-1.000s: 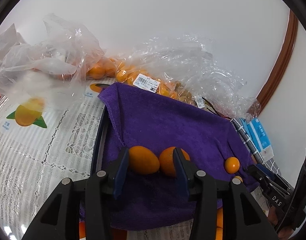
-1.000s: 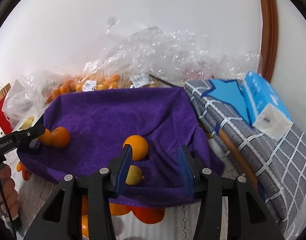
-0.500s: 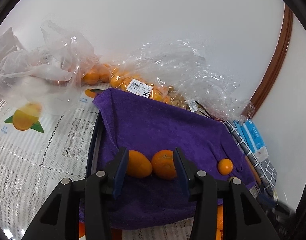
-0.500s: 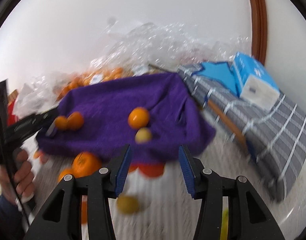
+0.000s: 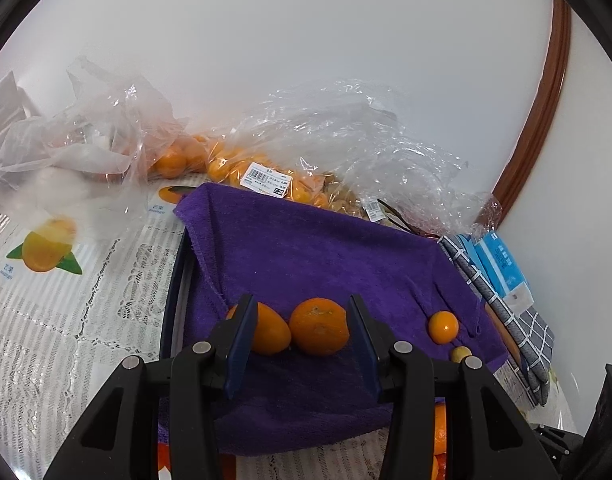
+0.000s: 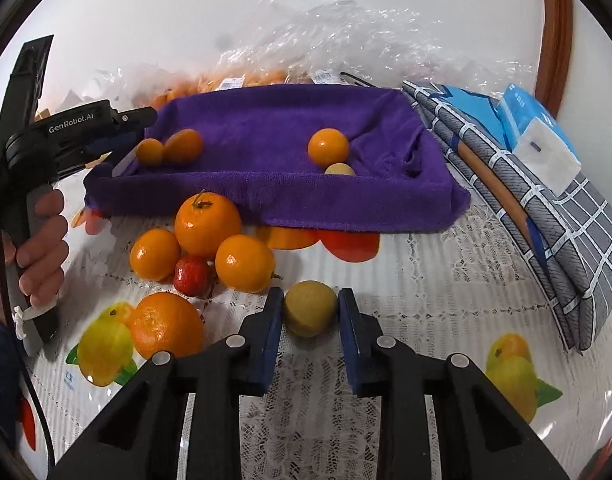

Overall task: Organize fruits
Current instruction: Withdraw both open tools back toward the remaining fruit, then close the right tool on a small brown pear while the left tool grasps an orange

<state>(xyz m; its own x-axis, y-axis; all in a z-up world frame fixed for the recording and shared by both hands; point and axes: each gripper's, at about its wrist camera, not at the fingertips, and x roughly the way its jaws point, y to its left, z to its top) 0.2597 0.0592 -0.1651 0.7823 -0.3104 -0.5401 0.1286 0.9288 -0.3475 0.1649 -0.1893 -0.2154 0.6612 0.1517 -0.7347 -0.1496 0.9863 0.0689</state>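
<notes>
On lace tablecloth (image 6: 406, 292) | round yellow-green fruit (image 6: 310, 314) | dull, unblemished skin

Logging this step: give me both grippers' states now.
Left gripper: open, empty, two oranges between its fingers.
Right gripper: closing around a yellowish fruit; firm grip cannot be told.

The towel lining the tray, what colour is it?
Purple towel; clearest in the right wrist view.
</notes>
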